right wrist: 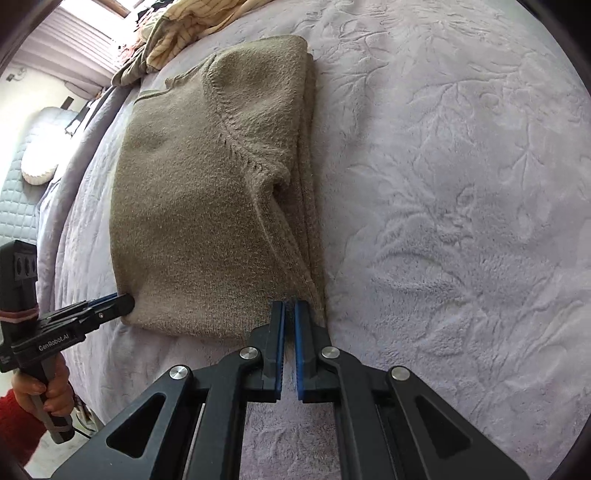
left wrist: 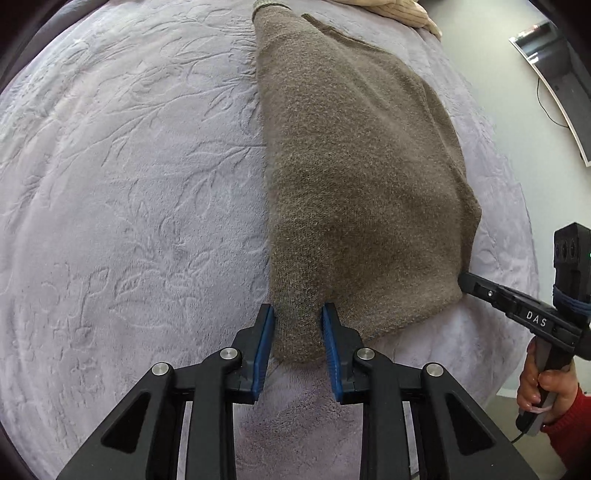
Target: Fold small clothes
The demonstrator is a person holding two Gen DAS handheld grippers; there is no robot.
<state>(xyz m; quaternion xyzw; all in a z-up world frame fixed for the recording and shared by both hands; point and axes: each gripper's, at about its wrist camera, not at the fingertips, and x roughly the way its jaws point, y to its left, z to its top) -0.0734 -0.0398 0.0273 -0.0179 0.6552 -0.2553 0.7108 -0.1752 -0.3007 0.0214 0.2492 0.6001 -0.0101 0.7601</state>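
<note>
Left wrist view: the left hand-held gripper [left wrist: 298, 314] has its blue pads closed partway on the near left corner of the brown sweater [left wrist: 354, 177], which lies folded on the lilac bed cover [left wrist: 129, 184]. At the sweater's near right corner, the right hand-held gripper [right wrist: 289, 306] is pinched nearly shut, its tips at the fabric's edge. A striped cream garment [right wrist: 177, 33] lies beyond.

Probably a home bedroom: plush embossed bedspread [right wrist: 461, 184], heaped clothes [right wrist: 184, 33].
</note>
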